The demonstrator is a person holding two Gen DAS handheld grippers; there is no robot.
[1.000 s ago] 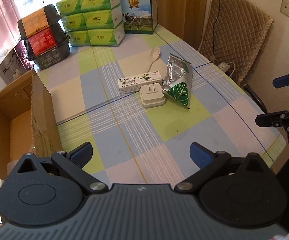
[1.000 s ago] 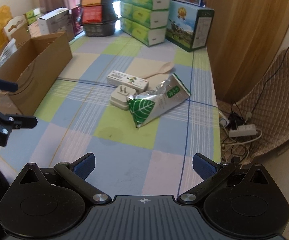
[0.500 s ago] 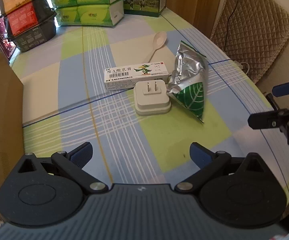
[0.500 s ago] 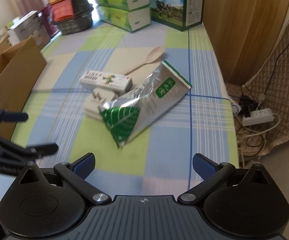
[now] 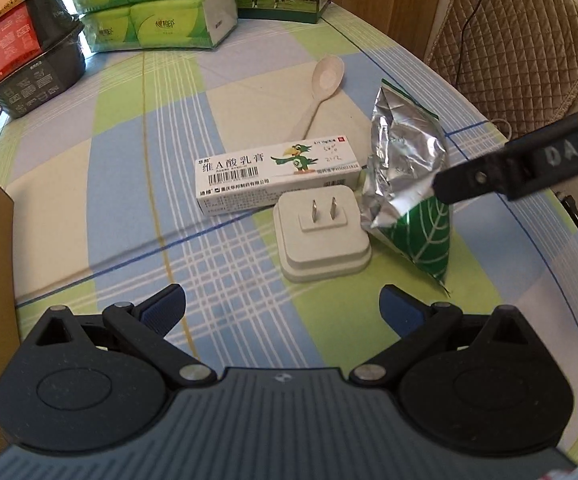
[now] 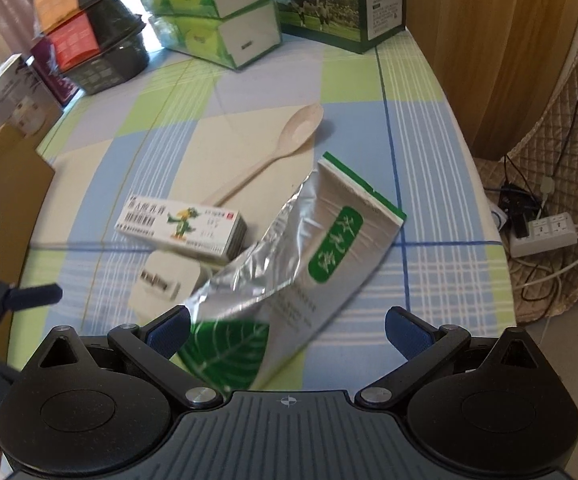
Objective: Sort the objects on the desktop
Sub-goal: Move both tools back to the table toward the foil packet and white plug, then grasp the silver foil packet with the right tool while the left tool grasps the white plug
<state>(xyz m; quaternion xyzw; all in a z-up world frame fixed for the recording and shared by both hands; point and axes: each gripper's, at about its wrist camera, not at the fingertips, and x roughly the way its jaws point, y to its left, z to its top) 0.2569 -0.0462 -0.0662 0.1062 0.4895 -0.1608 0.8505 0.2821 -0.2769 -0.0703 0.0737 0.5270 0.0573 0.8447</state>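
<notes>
Left gripper [image 5: 283, 306]: jaws spread, empty, near the plug adapter [image 5: 323, 232].
Right gripper [image 6: 287, 328]: jaws apart over the foil pouch [image 6: 289, 276] (pouch untouched), toward the table's [image 6: 369, 84] right edge.

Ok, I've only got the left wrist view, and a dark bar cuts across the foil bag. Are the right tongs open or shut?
Observer: Open. In the right wrist view the right tongs are spread wide, with the green leaf end of the foil bag between the fingers.
Operator: Are they gripping it?
Observer: No. The right fingertip stands clear of the bag. The left fingertip is at the bag's edge, and I cannot tell whether it touches.
Operator: Anything off the table on that side?
Observer: A white power strip with cables lies on the floor.
</notes>
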